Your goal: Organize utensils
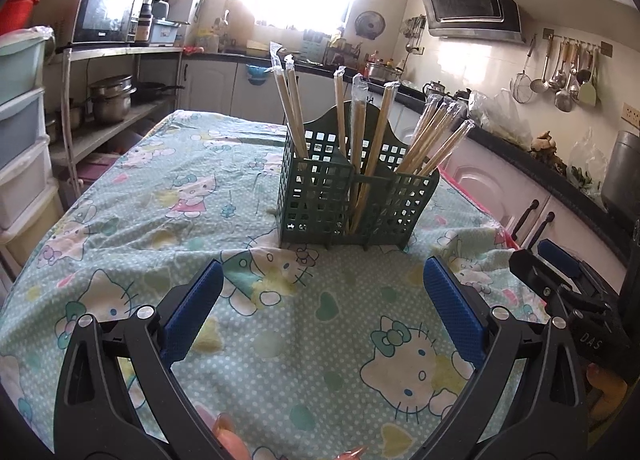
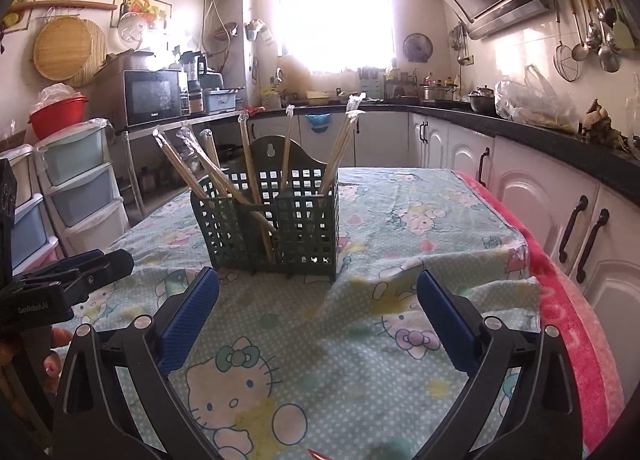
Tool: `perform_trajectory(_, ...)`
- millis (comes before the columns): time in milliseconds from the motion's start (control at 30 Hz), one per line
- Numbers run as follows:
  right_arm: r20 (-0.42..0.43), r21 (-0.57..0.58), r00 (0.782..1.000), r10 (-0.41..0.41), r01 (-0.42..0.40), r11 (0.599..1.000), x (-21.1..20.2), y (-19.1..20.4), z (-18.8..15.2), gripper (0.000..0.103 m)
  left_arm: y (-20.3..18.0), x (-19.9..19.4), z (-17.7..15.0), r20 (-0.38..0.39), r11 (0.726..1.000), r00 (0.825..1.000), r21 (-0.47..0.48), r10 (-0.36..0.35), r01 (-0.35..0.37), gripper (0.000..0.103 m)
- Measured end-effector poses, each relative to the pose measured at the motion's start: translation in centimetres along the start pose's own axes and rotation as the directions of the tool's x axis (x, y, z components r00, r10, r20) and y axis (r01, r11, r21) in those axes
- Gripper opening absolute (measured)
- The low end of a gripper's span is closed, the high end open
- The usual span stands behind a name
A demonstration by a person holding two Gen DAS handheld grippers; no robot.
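— So where does it stand? Are the chopsticks all put away?

— As far as I can see, yes. Every wrapped pair of chopsticks (image 1: 362, 140) is standing or leaning inside the green holder (image 1: 352, 196), spread over its compartments. A few lean out toward one side of the holder, a couple stand nearly upright against its tall back.

— Anything lying loose around the holder?

— Nothing I can spot. The cartoon-cat tablecloth (image 2: 360, 360) in front of the holder and to either side of it is bare of utensils. It is only rumpled, with a fold just by the holder's near corner.

— And the grippers?

— Both empty. The left gripper (image 1: 324, 312) has its fingers spread wide, nothing between the blue pads (image 1: 192, 312), well short of the holder. The right gripper (image 2: 318, 320) is the same: fingers wide apart, pads clear of everything, also short of the holder.

— So it's done?

— I'd judge the sorting is finished or nearly so. All that might remain is straightening the leaning pairs.
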State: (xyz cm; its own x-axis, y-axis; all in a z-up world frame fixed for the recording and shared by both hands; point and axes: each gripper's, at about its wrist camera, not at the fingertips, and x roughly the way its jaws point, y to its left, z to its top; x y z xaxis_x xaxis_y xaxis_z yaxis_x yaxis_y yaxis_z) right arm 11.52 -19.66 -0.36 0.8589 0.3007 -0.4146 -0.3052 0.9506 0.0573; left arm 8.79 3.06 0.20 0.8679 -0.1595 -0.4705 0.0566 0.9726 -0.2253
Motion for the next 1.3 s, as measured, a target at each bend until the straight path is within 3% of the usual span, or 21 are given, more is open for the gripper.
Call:
perform_trajectory(500,0.054,-0.005,0.999,-0.008,0.009,1.0,-1.0,0.8,-2.4,0.096,-0.7,-0.2,-1.8,0.04,0.999,0.999,0.027,-0.019,0.018,0.092)
perform_trajectory(1300,0.097,-0.004,0.995,-0.022,0.022,1.0,-1.7,1.0,-2.8,0.096,-0.6,-0.1,-2.3,0.08,0.999,0.997,0.033,-0.006,0.003,0.092)
